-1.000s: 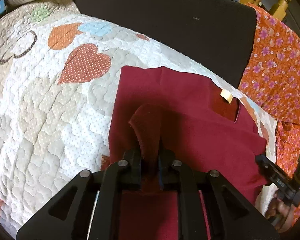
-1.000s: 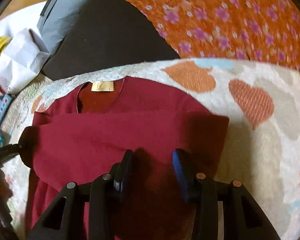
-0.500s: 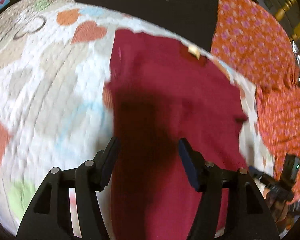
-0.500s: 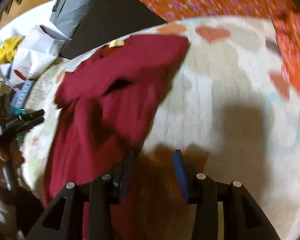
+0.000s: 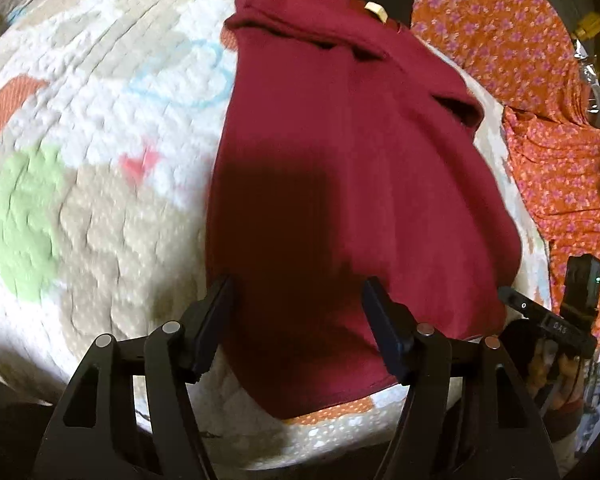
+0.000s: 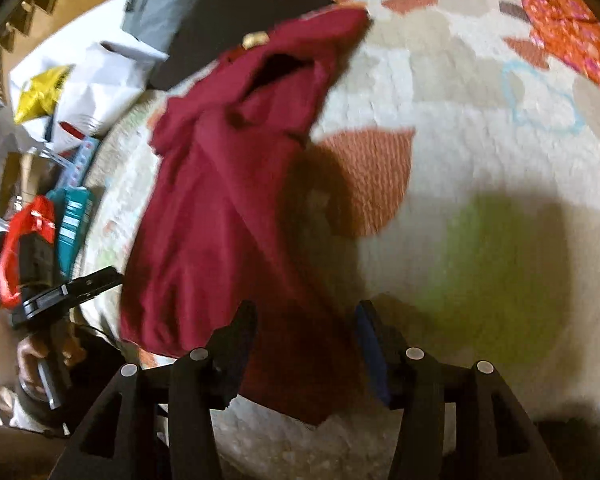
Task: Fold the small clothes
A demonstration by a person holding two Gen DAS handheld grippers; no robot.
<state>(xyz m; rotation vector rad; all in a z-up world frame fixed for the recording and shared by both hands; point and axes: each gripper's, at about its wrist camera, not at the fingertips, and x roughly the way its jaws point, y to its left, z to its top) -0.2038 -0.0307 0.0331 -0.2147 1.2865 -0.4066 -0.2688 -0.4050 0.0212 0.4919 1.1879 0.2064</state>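
A dark red small shirt [image 5: 340, 152] lies on a white quilt with heart patterns [image 5: 100, 140], both sleeves folded in, its tan neck label [image 5: 376, 11] at the far end. My left gripper [image 5: 296, 300] is open and empty over the shirt's near hem. My right gripper [image 6: 306, 328] is open and empty over the same hem at the shirt's other side; the shirt [image 6: 228, 168] stretches away to the upper left there. The right gripper also shows at the right edge of the left wrist view [image 5: 556, 320].
An orange floral cloth [image 5: 540, 100] lies to the right of the quilt. A dark cushion [image 6: 236, 20] sits behind the shirt's collar. White bags and boxes [image 6: 80, 92] and a red-handled bag [image 6: 24, 240] crowd the left side in the right wrist view.
My left gripper let go of the folded sleeve and opened. Both grippers pulled back from the shirt's chest to its near hem. The sleeves now lie folded across the shirt.
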